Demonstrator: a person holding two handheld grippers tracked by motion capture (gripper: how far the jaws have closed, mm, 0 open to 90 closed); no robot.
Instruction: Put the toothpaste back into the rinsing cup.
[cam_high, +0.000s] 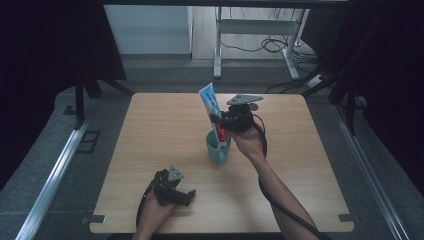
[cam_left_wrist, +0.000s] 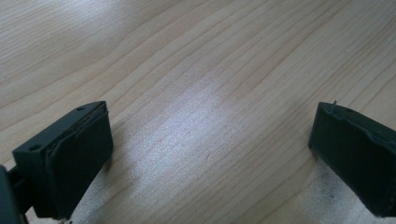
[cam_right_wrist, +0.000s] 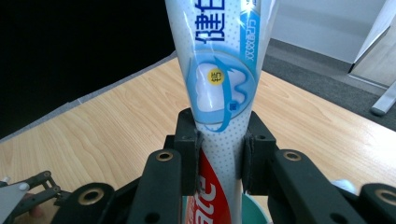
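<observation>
Right hand-held gripper (cam_high: 223, 121) at frame centre clamped on toothpaste tube (cam_high: 210, 102), held upright with lower end in teal cup (cam_high: 218, 149), presumably for standing storage; left hand-held gripper (cam_high: 186, 196) released, idle on surface (cam_high: 165, 125) at lower left.

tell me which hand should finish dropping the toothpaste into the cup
Right. Its claw is shut on the toothpaste, whose lower end is at the cup. The left claw is open and empty, low on the table.
</observation>
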